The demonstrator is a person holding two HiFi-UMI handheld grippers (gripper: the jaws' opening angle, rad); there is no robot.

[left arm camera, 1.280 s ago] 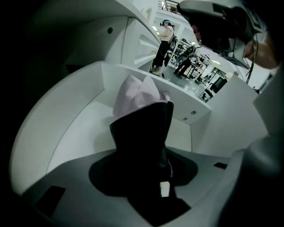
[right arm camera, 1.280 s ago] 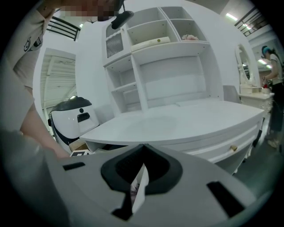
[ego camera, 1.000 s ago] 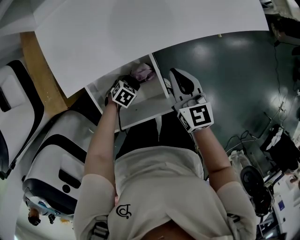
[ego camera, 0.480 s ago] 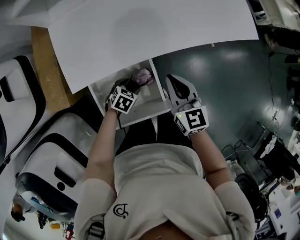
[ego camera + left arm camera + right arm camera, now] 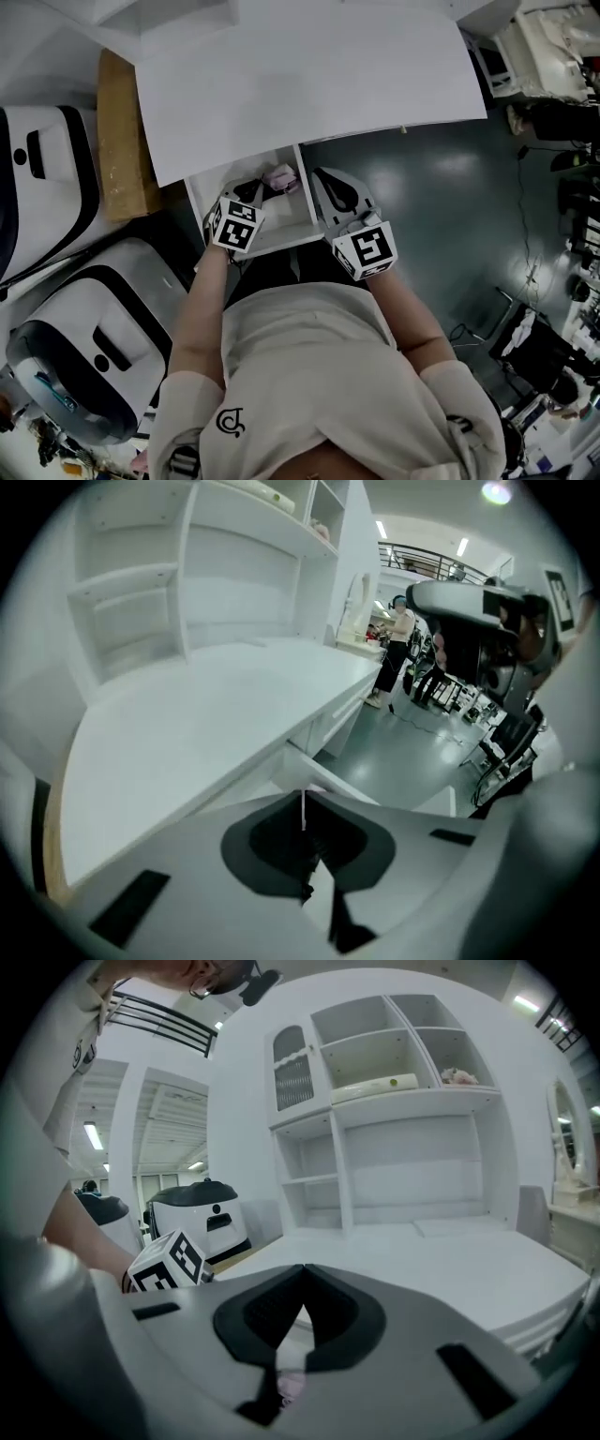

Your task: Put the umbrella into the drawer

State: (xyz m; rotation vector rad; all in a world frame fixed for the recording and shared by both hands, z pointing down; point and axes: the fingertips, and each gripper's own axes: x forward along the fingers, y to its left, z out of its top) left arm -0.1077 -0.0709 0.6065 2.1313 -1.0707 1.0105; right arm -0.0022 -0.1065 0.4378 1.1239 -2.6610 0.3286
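Note:
The pink folded umbrella lies at the back of the open white drawer under the desk top. A sliver of the pink umbrella shows below the right jaws. My left gripper hangs over the drawer's left half, raised clear of the umbrella. In its own view the left gripper is shut, jaws pressed together with nothing between them. My right gripper hovers at the drawer's right wall. The right gripper is shut as well and holds nothing.
The white desk top overhangs the drawer's back. White shelves rise behind the desk. Two white-and-black machines and a wooden panel stand at the left. Dark floor lies at the right.
Both grippers have lifted up and drawn back toward the person. The left gripper has come out of the drawer, and the umbrella has stayed inside.

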